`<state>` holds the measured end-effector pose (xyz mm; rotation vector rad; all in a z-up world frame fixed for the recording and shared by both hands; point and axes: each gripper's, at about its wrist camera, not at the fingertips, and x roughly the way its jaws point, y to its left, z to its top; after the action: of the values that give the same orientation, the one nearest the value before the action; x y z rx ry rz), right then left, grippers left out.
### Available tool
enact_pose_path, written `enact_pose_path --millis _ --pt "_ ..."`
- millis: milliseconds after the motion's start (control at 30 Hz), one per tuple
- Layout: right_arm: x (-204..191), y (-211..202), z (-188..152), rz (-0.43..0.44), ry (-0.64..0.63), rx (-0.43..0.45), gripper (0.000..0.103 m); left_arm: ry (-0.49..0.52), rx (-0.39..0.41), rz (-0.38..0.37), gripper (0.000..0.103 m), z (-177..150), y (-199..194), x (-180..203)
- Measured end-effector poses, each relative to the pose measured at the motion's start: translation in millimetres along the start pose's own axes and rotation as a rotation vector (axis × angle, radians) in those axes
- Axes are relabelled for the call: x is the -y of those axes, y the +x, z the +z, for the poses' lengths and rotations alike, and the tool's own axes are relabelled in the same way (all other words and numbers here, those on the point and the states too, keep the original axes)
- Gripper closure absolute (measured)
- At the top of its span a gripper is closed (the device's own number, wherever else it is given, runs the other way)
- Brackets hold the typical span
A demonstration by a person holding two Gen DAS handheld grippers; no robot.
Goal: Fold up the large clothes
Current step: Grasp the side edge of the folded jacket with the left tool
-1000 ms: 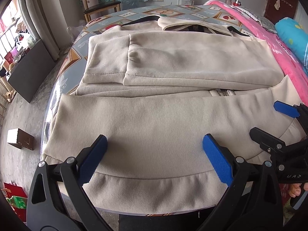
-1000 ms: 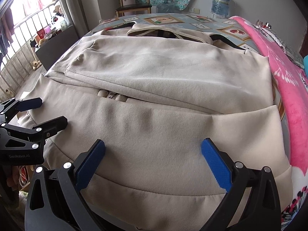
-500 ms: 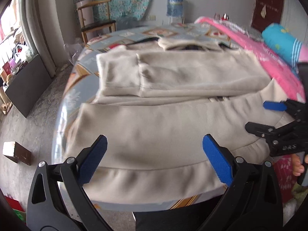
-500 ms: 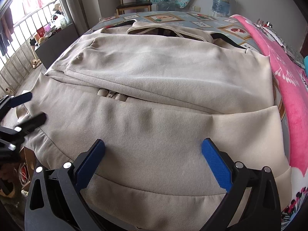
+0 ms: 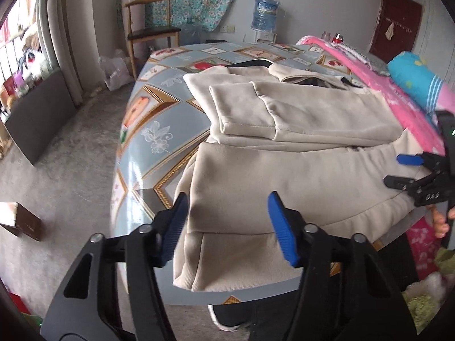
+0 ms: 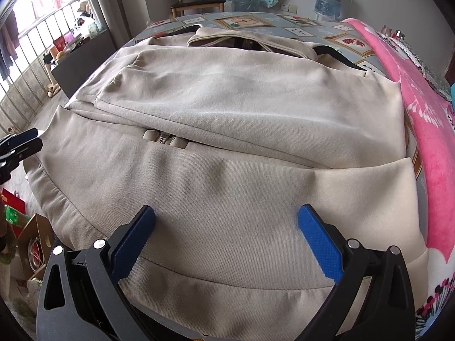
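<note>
A large beige zip jacket [image 5: 298, 176] [image 6: 227, 113] lies spread on the patterned table [image 5: 150, 130], with both sleeves folded across its chest. My left gripper [image 5: 229, 221] [image 6: 31, 140] hovers at the jacket's near left hem corner. Its jaws are closing with that corner between them, and the blue pads [image 5: 281, 227] still stand apart from the cloth. My right gripper [image 6: 227, 230] [image 5: 394, 169] stays open just above the hem on the jacket's right half, holding nothing.
A pink blanket [image 6: 426, 130] [image 5: 398, 96] runs along the table's right side with a blue pillow [image 5: 412, 76] on it. Behind the table stand a wooden chair [image 5: 150, 28] and a water jug [image 5: 264, 12]. A brown box [image 5: 25, 221] sits on the floor at left.
My left gripper has slid left along the hem to the jacket's left corner, and its jaws have narrowed. The right gripper has kept still and open.
</note>
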<state>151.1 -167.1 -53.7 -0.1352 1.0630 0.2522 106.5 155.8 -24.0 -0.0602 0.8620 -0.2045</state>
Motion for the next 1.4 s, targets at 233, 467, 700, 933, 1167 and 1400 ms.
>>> enact_pose_path --millis 233,467,700,933,1167,1400 --pt "-0.7 0.6 1.5 -0.001 0.001 -0.011 0.005 -0.037 -0.058 -0.052 0.063 10.8 17.4 -18.5" --pt "-0.8 1.1 2.2 -0.002 0.001 -0.017 0.005 -0.097 -0.099 -0.197 0.070 22.4 38.1 -38.5" --pt "-0.9 1.2 2.3 -0.002 -0.001 -0.016 0.005 -0.097 -0.054 -0.449 0.077 25.3 19.6 -36.4" --pt "-1.2 1.1 2.1 -0.002 0.000 -0.016 0.005 -0.076 -0.103 -0.358 0.077 28.0 38.3 -30.0" --pt "-1.3 1.0 2.3 -0.001 -0.001 -0.015 0.005 -0.079 -0.083 -0.478 0.074 32.7 35.0 -27.3" --pt "-1.3 0.8 1.8 -0.002 -0.001 -0.014 0.005 -0.009 -0.136 -0.297 0.071 28.2 45.2 -19.2"
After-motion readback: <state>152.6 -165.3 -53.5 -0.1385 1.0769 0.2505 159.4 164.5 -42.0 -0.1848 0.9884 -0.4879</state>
